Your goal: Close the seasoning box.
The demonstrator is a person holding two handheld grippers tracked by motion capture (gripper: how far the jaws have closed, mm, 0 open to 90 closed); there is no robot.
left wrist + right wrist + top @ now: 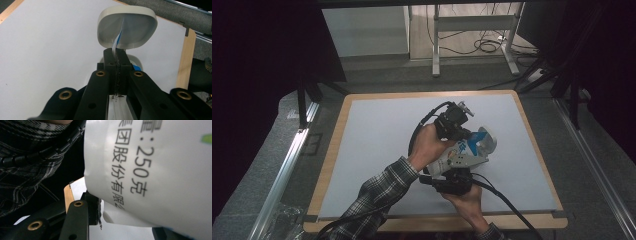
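Observation:
A white pouch (460, 150) with blue print is held above the pale mat (377, 150), between both grippers. My left gripper (466, 135) comes in from the far side. Its jaws are shut on the pouch's thin top edge (118, 40), as the left gripper view (117, 53) shows. Just beyond them a white bowl (127, 11) tilts with its opening towards the camera, and it also appears in the high view (486, 141). My right gripper (456, 167) holds the pouch from the near side. In the right gripper view (126, 216), the pouch's body (150, 170) with black printed characters sits between the jaws.
The mat lies on a wood-edged table (432, 222). A plaid sleeve (377, 197) reaches in from the bottom left. Behind the table stand desk legs (435, 45) with loose cables (484, 46) on the floor. Metal rails (287, 165) run along both sides.

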